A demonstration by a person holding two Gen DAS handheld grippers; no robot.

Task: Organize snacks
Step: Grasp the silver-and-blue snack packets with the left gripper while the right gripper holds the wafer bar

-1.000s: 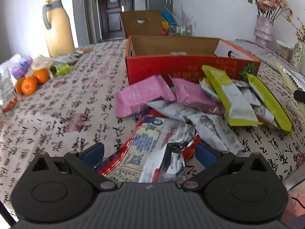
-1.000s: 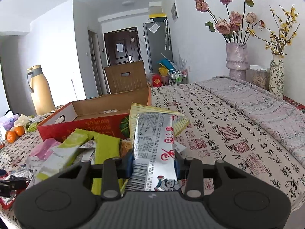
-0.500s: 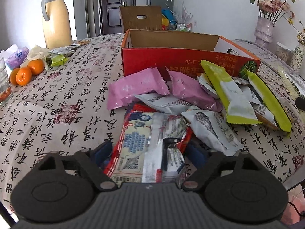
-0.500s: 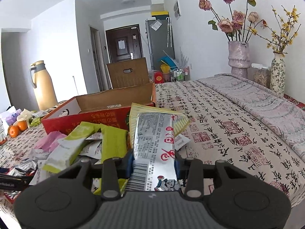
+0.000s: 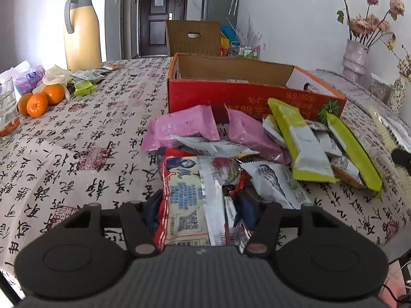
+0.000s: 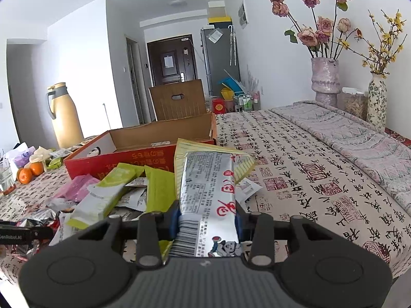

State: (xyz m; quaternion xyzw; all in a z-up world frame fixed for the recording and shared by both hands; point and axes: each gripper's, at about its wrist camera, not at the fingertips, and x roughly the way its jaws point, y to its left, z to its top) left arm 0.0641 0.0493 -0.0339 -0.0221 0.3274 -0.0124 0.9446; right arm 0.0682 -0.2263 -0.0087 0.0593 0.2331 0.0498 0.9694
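Cardboard box looks nearly empty; left jaws closing around a red packet, right jaws clamp a silver packet.

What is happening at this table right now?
Someone is sorting snacks with two handheld grippers. The right gripper is clamped on a silver snack packet. The left gripper's jaws are closing around a red-edged packet in the loose pile. The red cardboard box behind the pile looks almost empty.
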